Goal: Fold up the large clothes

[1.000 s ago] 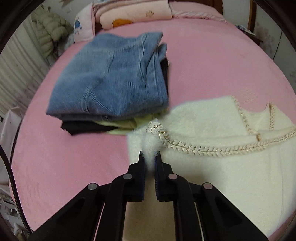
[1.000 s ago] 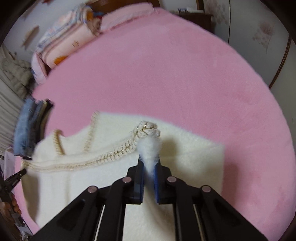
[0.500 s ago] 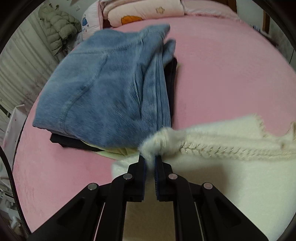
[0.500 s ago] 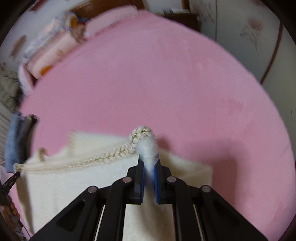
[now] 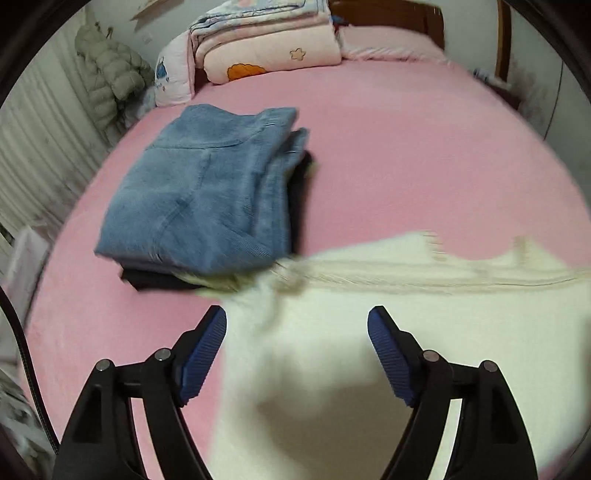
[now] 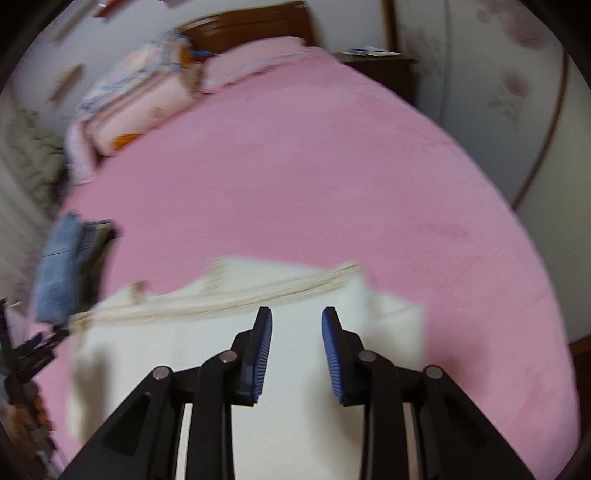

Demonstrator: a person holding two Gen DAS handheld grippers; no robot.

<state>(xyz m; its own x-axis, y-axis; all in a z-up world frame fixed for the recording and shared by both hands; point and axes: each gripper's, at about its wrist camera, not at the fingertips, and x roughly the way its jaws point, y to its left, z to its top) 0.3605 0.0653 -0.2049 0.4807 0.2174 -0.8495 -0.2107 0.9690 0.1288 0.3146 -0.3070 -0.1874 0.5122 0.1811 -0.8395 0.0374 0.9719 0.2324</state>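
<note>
Left wrist cam: low, close over the fluffy cream sweater with braided trim (image 5: 424, 332), looking fwd along its fingers toward the wooden headboard (image 5: 388, 14) — folded blue jeans stack (image 5: 199, 192) ahead-left.
Right wrist cam: same height approx., close, facing fwd over the pink plush bedspread (image 6: 314, 166).
Shared: sweater, jeans stack (image 6: 59, 266), bedspread, folded pink quilt pile (image 6: 136, 96) — both views blurred.

Left gripper (image 5: 296, 328) and right gripper (image 6: 296, 326): matte black angular linkage arms with triangular cut-outs. Ribbed blue pads (image 5: 206, 354) line the inner faces of the jaws. Silver pivot screws (image 6: 228, 356) sit behind the pads.
</note>
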